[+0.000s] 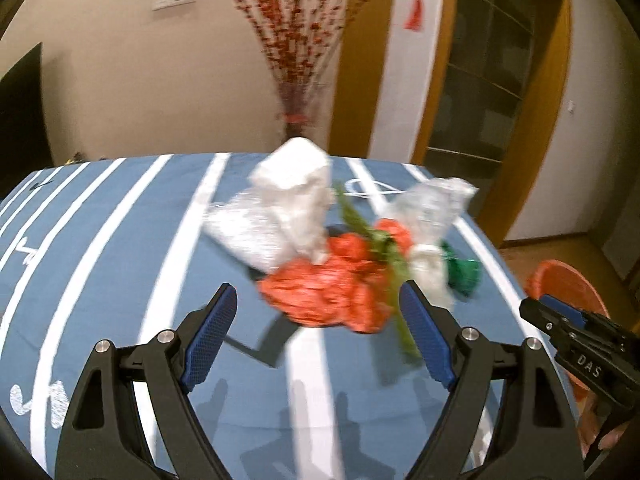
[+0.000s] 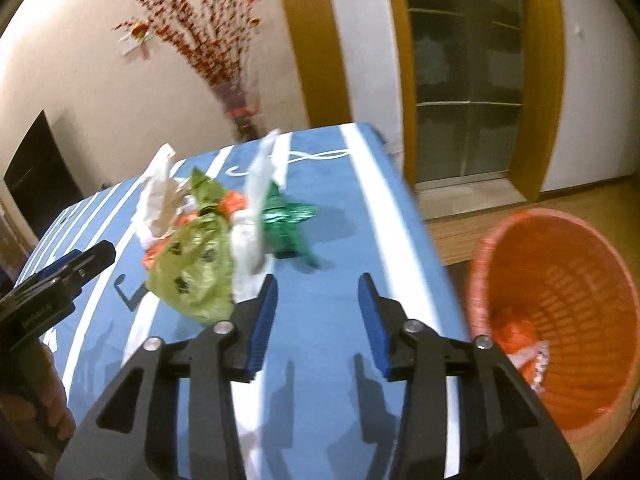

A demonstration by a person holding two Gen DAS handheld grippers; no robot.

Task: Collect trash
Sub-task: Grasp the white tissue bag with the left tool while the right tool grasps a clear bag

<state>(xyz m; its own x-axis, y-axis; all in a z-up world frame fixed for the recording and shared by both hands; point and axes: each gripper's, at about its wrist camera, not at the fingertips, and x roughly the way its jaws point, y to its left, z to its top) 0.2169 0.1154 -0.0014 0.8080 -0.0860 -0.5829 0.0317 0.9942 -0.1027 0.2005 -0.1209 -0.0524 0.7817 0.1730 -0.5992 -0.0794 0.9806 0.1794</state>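
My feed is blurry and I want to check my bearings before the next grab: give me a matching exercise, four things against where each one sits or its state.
Things:
1. orange basket
2. green foil wrapper
3. yellow-green bag
4. right tongs

Places or states:
A. on the tablecloth, right end of the trash pile
B. open, empty, above the table
C. on the floor beside the table, some trash inside
D. near side of the pile, dark prints on it

Pairs: 1-C, 2-A, 3-D, 4-B
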